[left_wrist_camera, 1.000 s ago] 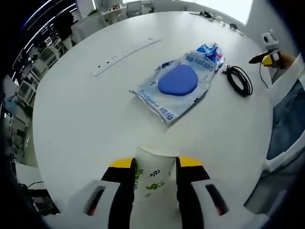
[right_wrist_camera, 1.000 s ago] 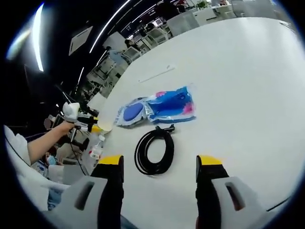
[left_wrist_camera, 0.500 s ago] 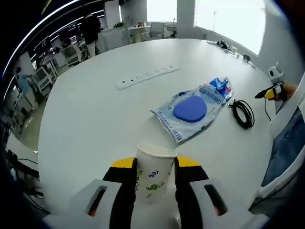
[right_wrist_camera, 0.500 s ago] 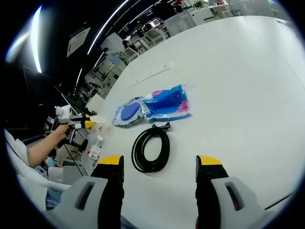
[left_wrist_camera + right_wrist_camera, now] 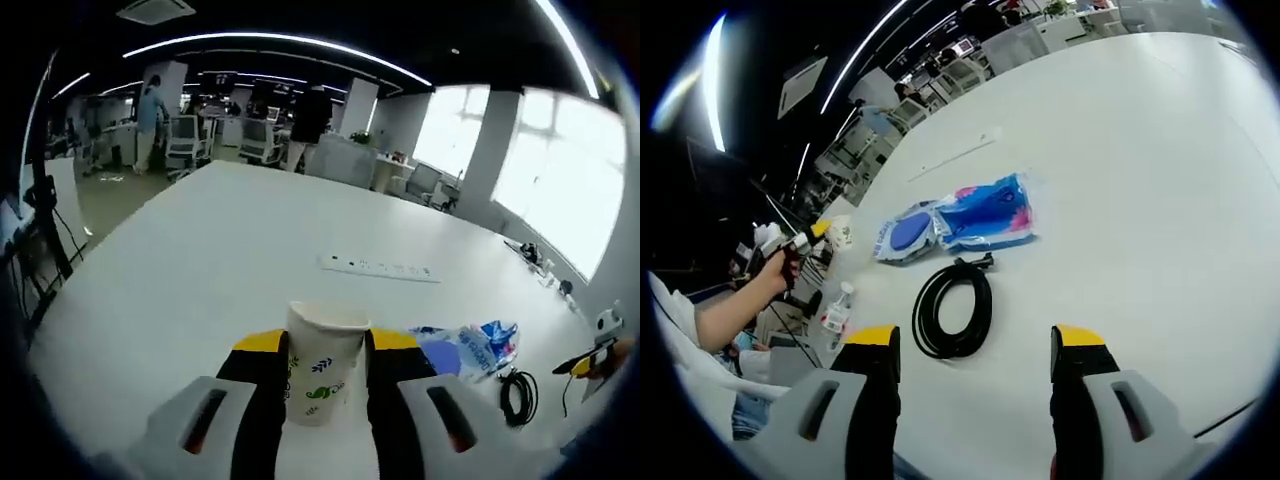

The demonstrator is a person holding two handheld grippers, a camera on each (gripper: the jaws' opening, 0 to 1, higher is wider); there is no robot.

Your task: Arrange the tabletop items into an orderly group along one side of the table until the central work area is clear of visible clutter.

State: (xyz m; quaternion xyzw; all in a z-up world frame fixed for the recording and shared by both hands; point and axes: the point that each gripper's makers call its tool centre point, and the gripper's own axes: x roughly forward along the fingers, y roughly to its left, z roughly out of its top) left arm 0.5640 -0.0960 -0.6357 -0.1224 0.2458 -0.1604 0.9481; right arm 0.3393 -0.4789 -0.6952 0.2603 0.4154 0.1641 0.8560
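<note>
White paper cup [image 5: 322, 362] with green leaf print sits upright, clamped between the left gripper [image 5: 322, 385] fingers, above the round white table [image 5: 200, 260]. Beyond lie a power strip [image 5: 379, 267], a blue plastic packet [image 5: 470, 347] and a coiled black cable [image 5: 514, 397].

Right gripper [image 5: 973, 375] fingers stand apart, empty, over the cable [image 5: 952, 310] near the table's edge; the packet [image 5: 958, 220] lies just beyond it. Office chairs ring the far side.

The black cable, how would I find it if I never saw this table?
Look at the big white round table. Near its edge lies a blue plastic package, and right beside it, nearer the right hand-held gripper, is the black cable. It is the only dark thing there, wound into a loop.
</note>
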